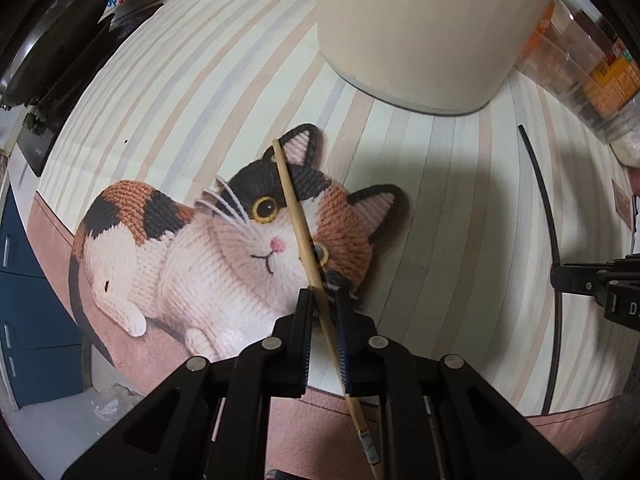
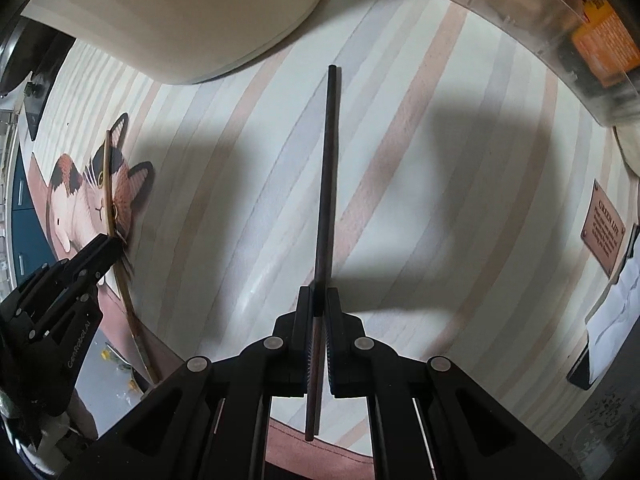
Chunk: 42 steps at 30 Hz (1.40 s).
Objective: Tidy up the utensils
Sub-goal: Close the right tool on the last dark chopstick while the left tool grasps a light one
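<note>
The left gripper [image 1: 322,312] clamps a wooden chopstick [image 1: 298,224] over the cat-print mat [image 1: 440,184]; the right gripper [image 2: 319,312] clamps a black chopstick [image 2: 326,184]. Keep both grips firm and sticks level while carrying toward the cream container [image 1: 432,32].

I'm seeing a pale wooden chopstick [image 1: 298,224] hanging slantwise above the cat print, pinched near its banded end. I'm also watching a dark, slim chopstick [image 2: 326,200] being held lengthwise over the striped mat.
</note>
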Motion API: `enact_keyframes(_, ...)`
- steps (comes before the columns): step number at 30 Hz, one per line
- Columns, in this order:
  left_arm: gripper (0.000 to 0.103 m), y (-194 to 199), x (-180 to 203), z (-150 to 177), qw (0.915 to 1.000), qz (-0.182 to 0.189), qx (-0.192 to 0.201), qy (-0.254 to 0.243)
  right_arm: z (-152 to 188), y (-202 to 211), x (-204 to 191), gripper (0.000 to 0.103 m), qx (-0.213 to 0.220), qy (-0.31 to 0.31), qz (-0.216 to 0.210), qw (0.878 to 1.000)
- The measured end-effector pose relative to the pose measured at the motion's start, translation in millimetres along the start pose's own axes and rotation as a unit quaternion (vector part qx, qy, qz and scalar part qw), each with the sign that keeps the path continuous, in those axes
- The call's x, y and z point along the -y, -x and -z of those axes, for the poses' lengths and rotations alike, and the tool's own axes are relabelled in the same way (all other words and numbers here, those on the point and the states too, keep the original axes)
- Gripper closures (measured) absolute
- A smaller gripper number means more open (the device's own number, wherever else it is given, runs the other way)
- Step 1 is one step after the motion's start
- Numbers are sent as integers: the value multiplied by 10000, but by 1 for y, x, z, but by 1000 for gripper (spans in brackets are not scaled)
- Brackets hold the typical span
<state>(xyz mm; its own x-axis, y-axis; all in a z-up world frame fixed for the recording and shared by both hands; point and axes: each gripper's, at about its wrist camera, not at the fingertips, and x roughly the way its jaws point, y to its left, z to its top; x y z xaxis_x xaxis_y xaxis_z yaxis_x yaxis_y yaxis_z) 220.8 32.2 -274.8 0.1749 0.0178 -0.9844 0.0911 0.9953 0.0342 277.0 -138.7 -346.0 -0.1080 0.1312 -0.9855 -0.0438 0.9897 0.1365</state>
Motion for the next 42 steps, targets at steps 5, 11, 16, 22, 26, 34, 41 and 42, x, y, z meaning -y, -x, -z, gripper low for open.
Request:
enact_keyframes(5,93,-1,-5,-16,9999,102,-23,117,-15,-4,5,97,-29,-46,29,10000)
enact_keyframes(11,94,-4,-5,-24,9999,87,25,120,-7,-3,2,98,111,35,67,9999)
enact_keyframes(16,96,-8,-2,-30,9999,113,30,86,2,-1,5,98,129,42,39,9999)
enact_keyframes(22,98,-9,17,-29,9996,229,17,-184,-6,-5,4,98,-250,75,77,9996)
enact_keyframes(26,95,-11,15,-36,9994,306,-14,-136,-15,-4,8,97,-407,16,73,9991)
enact_keyframes(34,95,-15,18,-40,9996,267,8,-127,-16,-5,2,97,-321,34,169,9993)
enact_keyframes(41,93,-17,15,-36,9994,305,-83,-147,-5,-2,-18,96,-143,183,438,9988)
enact_keyframes(42,93,-18,14,-37,9994,305,-120,-107,-5,-1,-19,95,-96,188,508,9985)
